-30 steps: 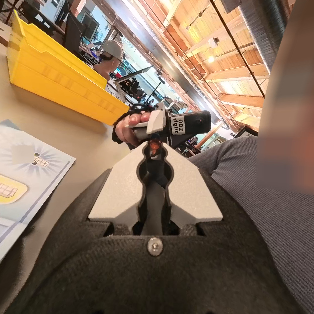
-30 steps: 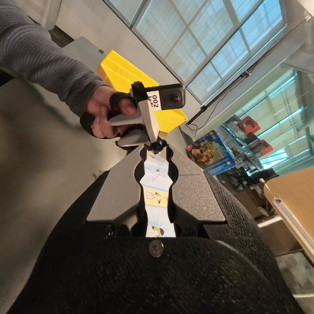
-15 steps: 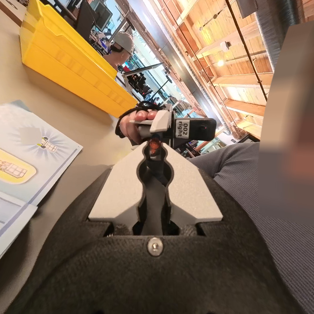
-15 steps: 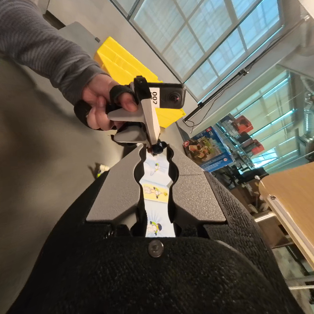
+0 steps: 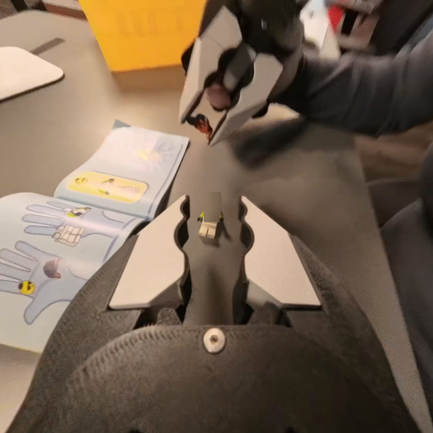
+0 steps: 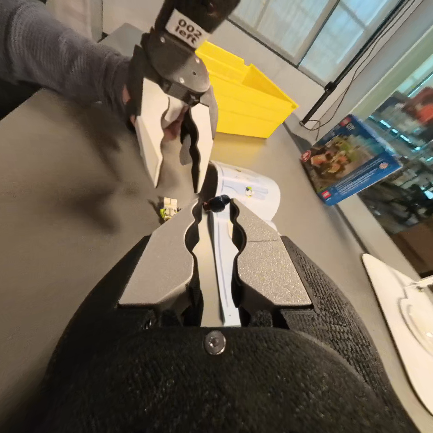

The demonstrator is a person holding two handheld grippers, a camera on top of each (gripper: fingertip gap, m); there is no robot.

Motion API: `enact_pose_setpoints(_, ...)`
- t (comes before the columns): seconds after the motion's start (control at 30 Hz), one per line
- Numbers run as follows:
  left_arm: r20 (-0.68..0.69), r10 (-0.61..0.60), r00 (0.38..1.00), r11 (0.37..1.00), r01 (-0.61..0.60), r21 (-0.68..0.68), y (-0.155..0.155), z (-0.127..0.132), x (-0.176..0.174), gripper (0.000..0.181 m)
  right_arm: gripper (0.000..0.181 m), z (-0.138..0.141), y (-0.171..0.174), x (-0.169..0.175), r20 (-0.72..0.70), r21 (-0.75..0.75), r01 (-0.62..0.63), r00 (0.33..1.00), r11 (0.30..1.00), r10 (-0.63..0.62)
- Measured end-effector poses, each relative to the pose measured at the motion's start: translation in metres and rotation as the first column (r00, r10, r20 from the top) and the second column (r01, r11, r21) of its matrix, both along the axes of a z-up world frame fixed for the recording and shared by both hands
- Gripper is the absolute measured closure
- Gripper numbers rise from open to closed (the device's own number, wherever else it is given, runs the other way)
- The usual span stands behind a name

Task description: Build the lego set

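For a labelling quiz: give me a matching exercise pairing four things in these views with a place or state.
Things:
1. left gripper
2. right gripper
3. minifigure body
4. instruction booklet

States:
A. lying open on the table
B. shut on a small dark piece
C. open, holding nothing
D. standing on the table, ungripped

Pairs: 1-C, 2-B, 3-D, 4-A

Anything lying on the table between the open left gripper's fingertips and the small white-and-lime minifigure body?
Nothing: the left wrist view shows only bare grey table between the open left gripper and the white-and-lime minifigure body, which lies flat just beyond the fingertips.
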State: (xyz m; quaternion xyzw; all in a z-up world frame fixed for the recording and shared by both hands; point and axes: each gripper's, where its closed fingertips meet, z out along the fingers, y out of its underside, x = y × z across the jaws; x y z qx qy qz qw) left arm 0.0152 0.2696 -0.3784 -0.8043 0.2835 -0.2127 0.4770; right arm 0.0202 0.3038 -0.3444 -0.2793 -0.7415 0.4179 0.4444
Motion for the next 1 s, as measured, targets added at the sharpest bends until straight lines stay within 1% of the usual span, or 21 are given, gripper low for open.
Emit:
enact_pose_setpoints(0.03,-0.045,-0.011,0.999,1.0,0.01,-0.023,-0.001,-0.007,0.0,0.14,0.16,-0.002,0.0,0.0,0.013,-0.01,-0.004,1.0,1.0,0.004)
enact_pose_setpoints(0.07,-0.06,-0.031,0.998,0.998,0.028,-0.05,-0.002,-0.011,0.003,0.14,0.16,-0.004,0.0,0.001,0.025,-0.018,-0.009,1.0,1.0,0.009)
enact_pose_setpoints(0.27,-0.101,-0.094,0.99,0.984,0.078,-0.16,-0.001,-0.032,0.006,0.144,0.16,-0.014,-0.005,0.005,0.09,-0.041,-0.044,0.995,0.998,0.047)
enact_pose_setpoints(0.37,-0.177,-0.091,0.98,0.982,0.059,-0.181,-0.001,-0.041,0.001,0.149,0.16,-0.022,-0.013,0.011,0.152,-0.061,-0.087,0.984,0.994,0.096)
enact_pose_setpoints(0.43,-0.187,-0.098,0.977,0.982,0.064,-0.179,-0.001,-0.041,0.003,0.161,0.16,-0.028,-0.018,0.013,0.179,-0.058,-0.109,0.977,0.992,0.118)
enact_pose_setpoints(0.5,-0.148,-0.095,0.984,0.976,0.063,-0.207,-0.002,-0.04,0.004,0.162,0.16,-0.033,-0.021,0.014,0.202,-0.057,-0.124,0.97,0.991,0.133)
enact_pose_setpoints(0.57,-0.047,-0.102,0.994,0.971,0.089,-0.223,-0.003,-0.035,0.009,0.166,0.16,-0.036,-0.025,0.014,0.211,-0.066,-0.139,0.966,0.988,0.15)
enact_pose_setpoints(0.63,0.085,-0.121,0.989,0.97,0.136,-0.2,-0.004,-0.019,0.015,0.166,0.16,-0.033,-0.029,0.014,0.208,-0.095,-0.152,0.963,0.984,0.169)
enact_pose_setpoints(0.7,0.225,-0.141,0.964,0.971,0.179,-0.16,-0.006,0.0,0.02,0.166,0.16,-0.025,-0.033,0.015,0.182,-0.161,-0.17,0.963,0.972,0.199)
enact_pose_setpoints(0.73,0.246,-0.147,0.958,0.972,0.187,-0.145,-0.007,0.003,0.019,0.166,0.16,-0.02,-0.034,0.015,0.17,-0.204,-0.177,0.962,0.963,0.213)
enact_pose_setpoints(0.8,0.226,-0.159,0.961,0.978,0.184,-0.097,-0.007,0.006,0.018,0.166,0.16,-0.013,-0.035,0.015,0.155,-0.268,-0.181,0.961,0.946,0.228)
enact_pose_setpoints(0.9,0.202,-0.159,0.966,0.985,0.168,-0.028,-0.005,0.012,0.017,0.167,0.16,-0.01,-0.034,0.014,0.145,-0.296,-0.177,0.963,0.939,0.227)
enact_pose_setpoints(1.0,0.222,-0.18,0.958,0.982,0.187,-0.011,-0.006,0.017,0.02,0.167,0.16,-0.011,-0.033,0.012,0.152,-0.295,-0.168,0.963,0.941,0.22)
